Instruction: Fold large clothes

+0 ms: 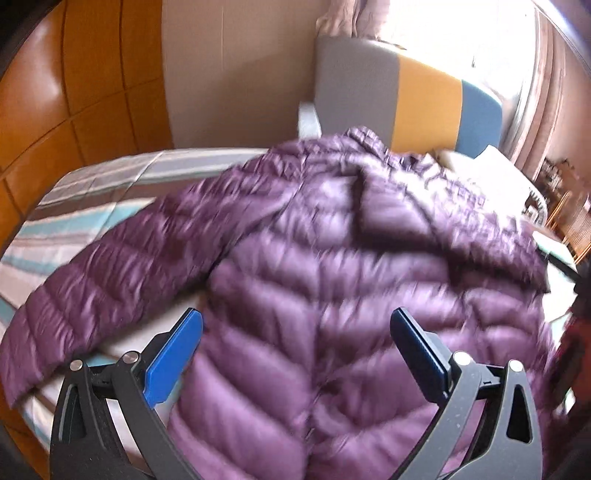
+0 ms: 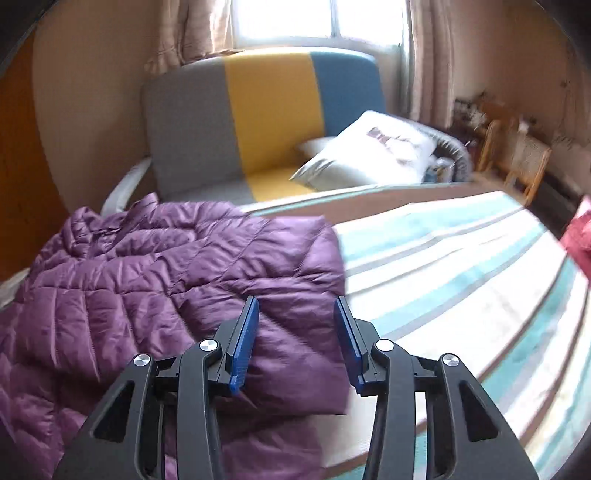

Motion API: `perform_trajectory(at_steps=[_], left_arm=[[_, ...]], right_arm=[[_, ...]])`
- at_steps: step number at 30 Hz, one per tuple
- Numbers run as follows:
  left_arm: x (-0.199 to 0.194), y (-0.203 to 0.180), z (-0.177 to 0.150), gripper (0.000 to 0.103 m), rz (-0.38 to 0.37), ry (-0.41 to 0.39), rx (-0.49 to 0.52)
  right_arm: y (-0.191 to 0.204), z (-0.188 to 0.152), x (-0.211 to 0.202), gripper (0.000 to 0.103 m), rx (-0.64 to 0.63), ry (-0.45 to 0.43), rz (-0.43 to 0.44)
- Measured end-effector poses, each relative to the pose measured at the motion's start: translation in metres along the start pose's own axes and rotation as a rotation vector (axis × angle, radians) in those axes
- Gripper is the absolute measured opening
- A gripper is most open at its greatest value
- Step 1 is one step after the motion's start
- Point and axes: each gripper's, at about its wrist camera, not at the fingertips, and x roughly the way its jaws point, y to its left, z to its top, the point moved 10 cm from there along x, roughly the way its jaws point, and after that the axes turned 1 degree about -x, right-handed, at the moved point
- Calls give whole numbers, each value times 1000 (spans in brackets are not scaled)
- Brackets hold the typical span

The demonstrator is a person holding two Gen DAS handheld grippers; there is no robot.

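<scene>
Left wrist view: a purple quilted down jacket lies spread across a bed with a striped cover, one sleeve reaching out toward the left edge of the picture. The left tongs hang above the lower body of the jacket, jaws spread wide, nothing between the blue pads. The picture is blurred, so the jacket's stitching shows only as soft bands. Beyond the bed stands a sofa in grey, yellow and blue panels, with orange-brown wooden panelling at left and a bright window at upper right.

Right wrist view: the same jacket lies rumpled on the left half of the bed, one flap folded over on top of it with its edge lying along the bare striped cover. The right tongs hover over that folded edge, jaws partly parted and gripping nothing; the fabric lies below the pads, not pinched. A white cushion rests on the sofa behind the bed, under a curtained window. Wooden chairs stand at far right, and something red shows at the right edge.
</scene>
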Motion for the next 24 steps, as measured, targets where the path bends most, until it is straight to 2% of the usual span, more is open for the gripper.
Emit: perform_trajectory(at_steps=[3,6,10,12,13,15,16,17,20,24], left_arm=[[20,-15,27,101,-30,6,-31],[40,-36,43,100,-36,16,-10],[68,-68,59,83,-45,15,67],[86,-81,55,69,-81,64,85],[94,-85,50,46,-103,99,86],[99,-88,43,38,-124,121,79],[97,-88,43,25,-129,107,85],[95,-89,42,21,-139,100,96],[85,-82,43,18,-96,48,128],[79,-57,39,18,-62,19,71]], right_arm=[[22,-8,4,43,-97,-2,17],[37,-8,4,43,-177,-17,17],[42,-9,13,43,-205,-2,-1],[41,-11,15,43,-212,6,-8],[42,-11,15,43,-215,3,-7],[43,-10,13,43,-217,-12,-3],[43,-10,11,43,-216,-18,1],[43,-9,9,43,-213,-28,10],[42,-8,6,43,-204,-41,17],[41,-6,2,43,-198,-59,33]])
